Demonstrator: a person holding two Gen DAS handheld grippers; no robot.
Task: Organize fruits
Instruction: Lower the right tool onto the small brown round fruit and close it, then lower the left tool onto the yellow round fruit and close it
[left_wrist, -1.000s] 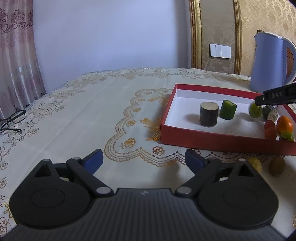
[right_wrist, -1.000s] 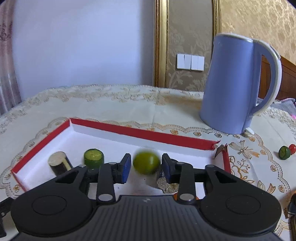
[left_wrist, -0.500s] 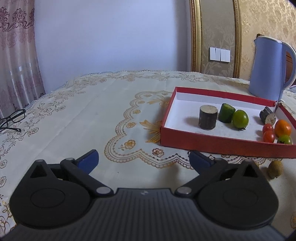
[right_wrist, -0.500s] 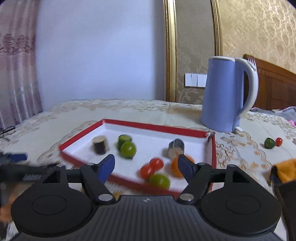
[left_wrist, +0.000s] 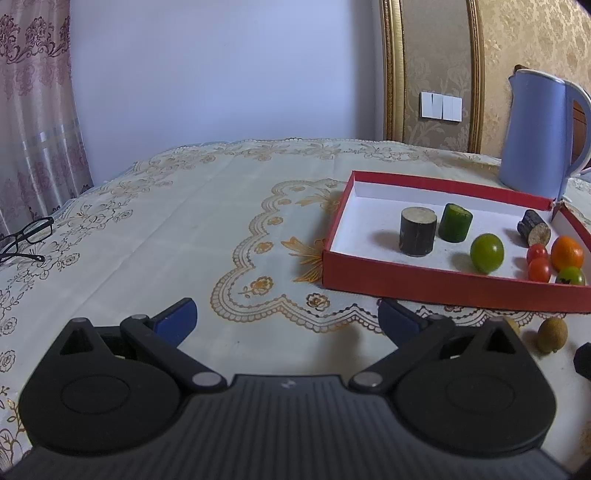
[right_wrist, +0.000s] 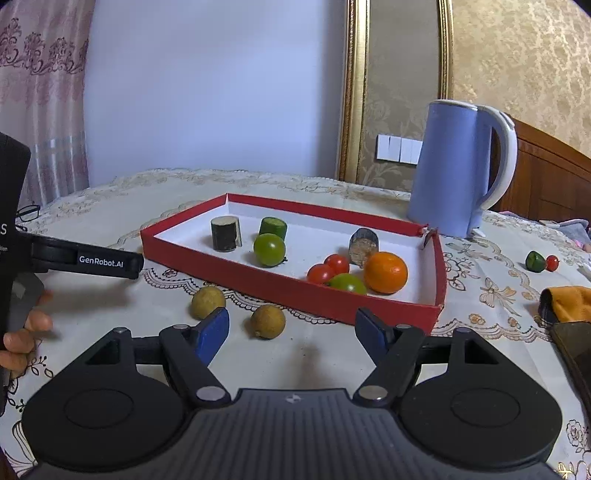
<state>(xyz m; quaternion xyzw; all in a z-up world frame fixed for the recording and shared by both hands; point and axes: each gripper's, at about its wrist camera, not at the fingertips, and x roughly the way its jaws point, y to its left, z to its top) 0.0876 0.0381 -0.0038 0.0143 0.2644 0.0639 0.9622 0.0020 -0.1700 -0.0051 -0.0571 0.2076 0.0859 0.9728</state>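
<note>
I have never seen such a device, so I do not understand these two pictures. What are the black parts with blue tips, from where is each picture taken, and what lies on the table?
No robot arm is here. A person holds a two-finger tool in each hand, and a camera on each tool looks forward along its blue-tipped fingers.

One picture comes from the left gripper, the other from the right gripper. Both are open and hold nothing.

On the tablecloth stands a red tray. Inside lie an orange, a green lime, two red tomatoes, a green tomato and three short cylinders. Two brownish fruits lie outside, just in front of the right gripper; two more small pieces lie far right. A blue kettle stands behind the tray, and glasses lie at the left.
</note>
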